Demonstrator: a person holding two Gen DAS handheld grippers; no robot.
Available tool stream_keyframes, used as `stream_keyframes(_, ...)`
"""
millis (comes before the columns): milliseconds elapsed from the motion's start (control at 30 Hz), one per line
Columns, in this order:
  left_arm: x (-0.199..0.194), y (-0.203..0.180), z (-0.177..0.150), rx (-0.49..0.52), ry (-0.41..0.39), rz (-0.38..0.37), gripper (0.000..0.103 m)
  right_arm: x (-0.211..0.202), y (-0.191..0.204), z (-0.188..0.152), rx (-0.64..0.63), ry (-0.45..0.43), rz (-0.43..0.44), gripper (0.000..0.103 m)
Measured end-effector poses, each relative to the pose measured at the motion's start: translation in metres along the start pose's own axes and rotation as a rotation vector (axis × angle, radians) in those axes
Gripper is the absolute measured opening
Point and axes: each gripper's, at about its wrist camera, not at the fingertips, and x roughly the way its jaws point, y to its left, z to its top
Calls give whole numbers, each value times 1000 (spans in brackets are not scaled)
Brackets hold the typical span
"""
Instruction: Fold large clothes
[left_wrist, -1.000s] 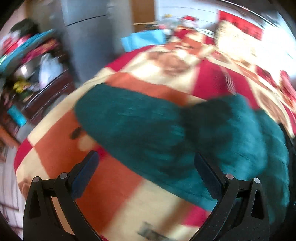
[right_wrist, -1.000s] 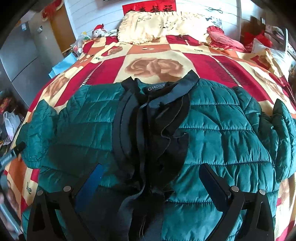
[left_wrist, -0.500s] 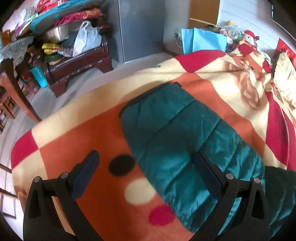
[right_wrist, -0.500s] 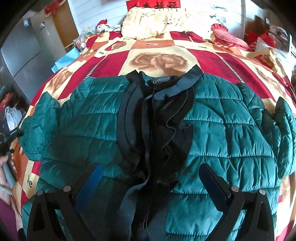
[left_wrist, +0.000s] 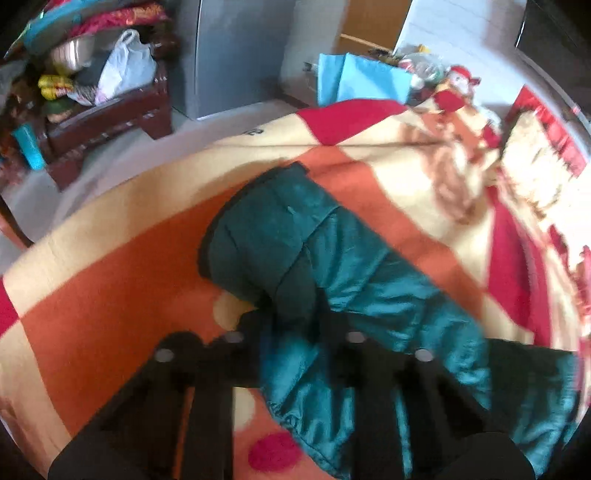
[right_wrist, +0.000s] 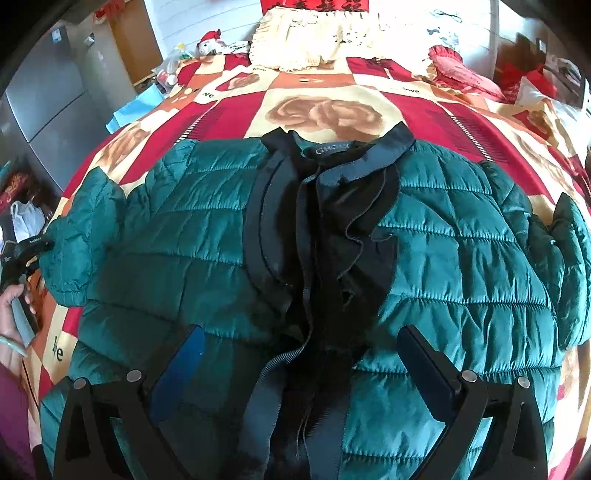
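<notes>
Green quilted jacket (right_wrist: 461, 258) lies face-up, spread across the near half of the bed, collar (right_wrist: 332, 149) twd the pillows, front open w/ dark lining and zipper (right_wrist: 280, 360) showing down the middle. Its sleeve (left_wrist: 332, 258) on the person's left runs out twd the bed's left edge, cuff end w/ dark trim lying flat on the orange square of the blanket (left_wrist: 110, 280).

Left gripper (left_wrist: 291, 325) is down on that sleeve partway along it, fingers brought together and clamped on a pinch of the green fabric; view is blurred, so can't tell how deep the bite is. Right gripper (right_wrist: 299, 373) hovers over the jacket's lower front, fingers wide apart, nothing between them.

Step in hand, prob.: sleeve grabbed, about to be carried inward over the body. Task looks barely begun, no fold made yet.

Risks:
- Slick puffy shell + shallow pinch → sleeve could slip out mid-lift.
- Grip is mid-sleeve, not at cuff → cuff end may droop and land bunched, not flat.
- Pulling sleeve w/o the right gripper pinning the body → whole jacket could slide on the blanket, front panels skewing.
- Blanket could get caught in the pinch too; can't tell.
</notes>
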Motion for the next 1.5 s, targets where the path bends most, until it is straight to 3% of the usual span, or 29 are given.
stream_keyframes(200, -66, -20, -14, 73, -59, -170, 14, -9, -6, -1, 16, -18, 4, 103)
stream_keyframes(467, -157, -80, -59, 209, -97, -363, 14, -28, -21, -4, 56, -48, -2, 103)
stream_keyframes(700, -199, -152, -114, 346, -49, -462, 14, -46, -42, -9, 78, -76, -18, 103)
stream_keyframes(1067, -212, -259, -199, 518, 63, -576, 14, -58, -99, -20, 165, -87, -70, 103)
stream_keyframes(1333, -183, -305, -255, 598, 180, -574, 13, -53, -129, -28, 212, -73, -81, 103)
stream_keyframes(1500, -152, -320, -284, 634, 281, -529, 14, -52, -150, -33, 265, -65, -97, 103)
